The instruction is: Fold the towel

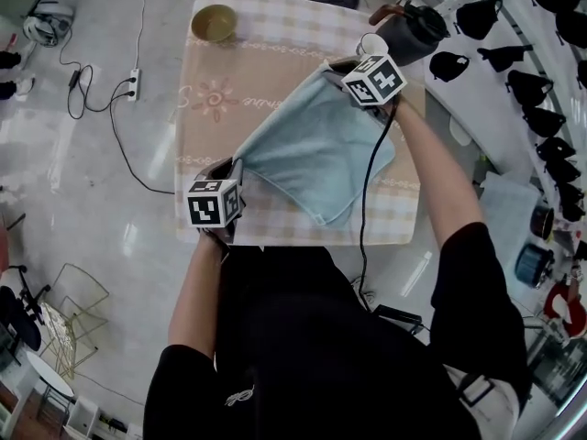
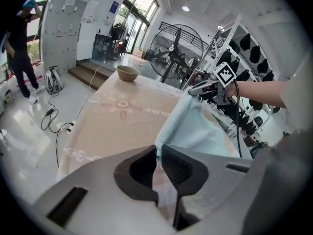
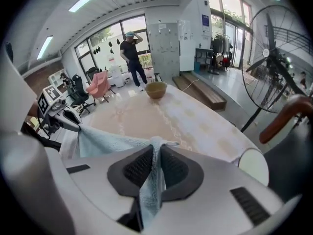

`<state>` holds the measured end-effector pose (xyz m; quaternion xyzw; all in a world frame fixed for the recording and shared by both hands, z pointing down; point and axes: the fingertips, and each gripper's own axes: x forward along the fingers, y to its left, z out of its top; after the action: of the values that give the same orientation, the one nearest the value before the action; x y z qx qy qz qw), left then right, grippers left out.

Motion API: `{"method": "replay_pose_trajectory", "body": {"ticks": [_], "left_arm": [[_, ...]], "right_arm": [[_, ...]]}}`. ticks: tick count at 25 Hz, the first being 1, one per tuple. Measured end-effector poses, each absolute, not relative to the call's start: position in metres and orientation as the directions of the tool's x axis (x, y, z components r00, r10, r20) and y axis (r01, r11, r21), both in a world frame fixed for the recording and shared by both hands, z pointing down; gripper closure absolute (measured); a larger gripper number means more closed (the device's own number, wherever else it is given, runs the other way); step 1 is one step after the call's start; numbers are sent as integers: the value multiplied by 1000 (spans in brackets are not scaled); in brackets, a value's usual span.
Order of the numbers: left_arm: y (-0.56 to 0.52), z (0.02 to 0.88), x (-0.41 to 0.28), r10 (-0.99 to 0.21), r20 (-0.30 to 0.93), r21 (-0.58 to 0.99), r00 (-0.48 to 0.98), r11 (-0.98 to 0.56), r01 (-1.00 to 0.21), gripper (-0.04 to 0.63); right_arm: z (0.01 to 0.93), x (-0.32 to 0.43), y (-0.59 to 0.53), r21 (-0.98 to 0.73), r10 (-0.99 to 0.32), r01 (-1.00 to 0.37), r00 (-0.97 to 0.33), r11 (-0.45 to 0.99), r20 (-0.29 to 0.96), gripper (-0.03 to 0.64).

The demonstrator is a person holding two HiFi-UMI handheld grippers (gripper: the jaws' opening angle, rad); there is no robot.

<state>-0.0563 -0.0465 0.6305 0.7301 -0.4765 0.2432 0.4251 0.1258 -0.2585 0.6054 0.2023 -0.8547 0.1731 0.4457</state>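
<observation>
The left gripper (image 1: 235,169) has its jaws clamped on one corner of the pale blue towel (image 1: 316,145). This soft, fluffy terry rectangle is stretched as a slanting sheet over the beige checked table (image 1: 275,39), its free edge sagging. The right gripper (image 1: 328,68) pinches the opposite corner, bunched between ribbed black pads (image 3: 139,168).

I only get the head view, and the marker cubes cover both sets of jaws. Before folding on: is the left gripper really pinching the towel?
Observer: Yes; in its own view the left gripper has its pads shut on a corner of the towel.
Operator: And the right?
Observer: The right gripper is shut on the towel too, cloth hanging down between its pads.
Operator: Anyone close by?
Observer: One person stands on the floor beyond the bowl end of the table.
</observation>
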Motion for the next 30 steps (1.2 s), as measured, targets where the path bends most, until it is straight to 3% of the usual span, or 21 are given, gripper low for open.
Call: {"method": "replay_pose_trajectory", "body": {"ticks": [14, 25, 30], "left_arm": [[-77, 571, -141, -608, 729, 219, 316, -230, -948, 560], [-46, 543, -63, -602, 684, 206, 412, -383, -901, 560], [-29, 539, -19, -575, 684, 194, 448, -450, -872, 560]], "right_arm": [[561, 20, -301, -1, -316, -448, -631, 894, 708, 574], [548, 82, -281, 1, -371, -497, -646, 868, 667, 572], [550, 124, -267, 87, -442, -525, -603, 847, 664, 562]]}}
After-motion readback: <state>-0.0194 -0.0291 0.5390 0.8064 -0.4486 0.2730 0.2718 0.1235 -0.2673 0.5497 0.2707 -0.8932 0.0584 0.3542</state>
